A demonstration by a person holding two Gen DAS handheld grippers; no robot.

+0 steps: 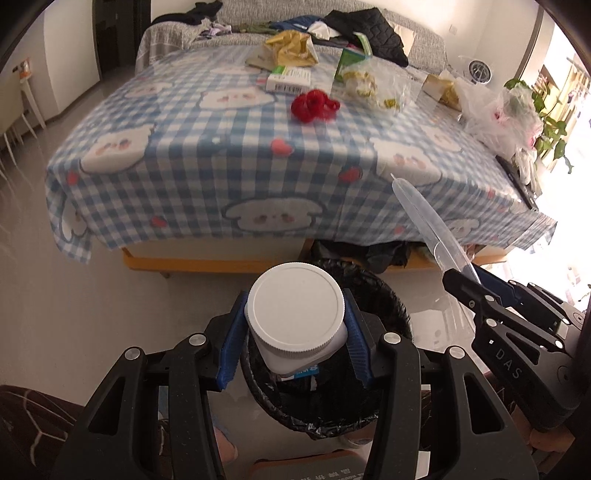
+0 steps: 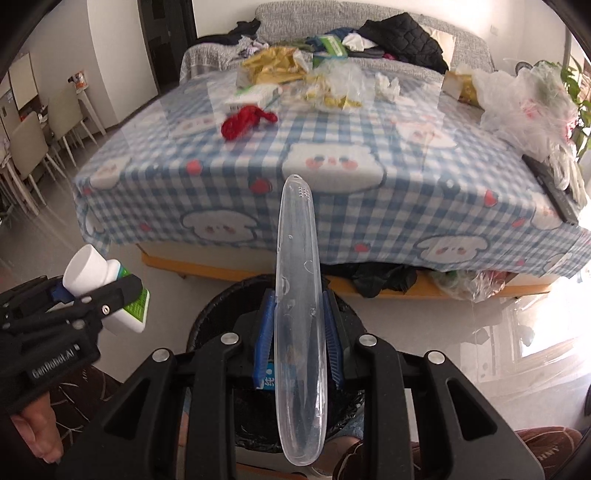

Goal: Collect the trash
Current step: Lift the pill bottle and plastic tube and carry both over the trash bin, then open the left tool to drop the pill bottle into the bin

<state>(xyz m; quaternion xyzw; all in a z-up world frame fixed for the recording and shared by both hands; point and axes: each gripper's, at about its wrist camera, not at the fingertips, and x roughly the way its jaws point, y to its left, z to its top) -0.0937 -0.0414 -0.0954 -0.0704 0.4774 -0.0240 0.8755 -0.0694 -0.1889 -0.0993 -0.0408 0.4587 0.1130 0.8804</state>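
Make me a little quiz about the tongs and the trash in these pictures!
1. True or false: the left tongs hold a white bottle.
2. What sits below both tongs? A) a sink B) a black-lined trash bin C) a drawer
3. Fill in: the right tongs grip a clear plastic ____.

Key
1. True; its white cap faces the camera.
2. B
3. Case: long, slim and see-through, like a toothbrush case. The red bag and wrappers are still on the checked tablecloth.

home living room: sofa point(image 2: 369, 22), dining chairs point(image 2: 33, 147)
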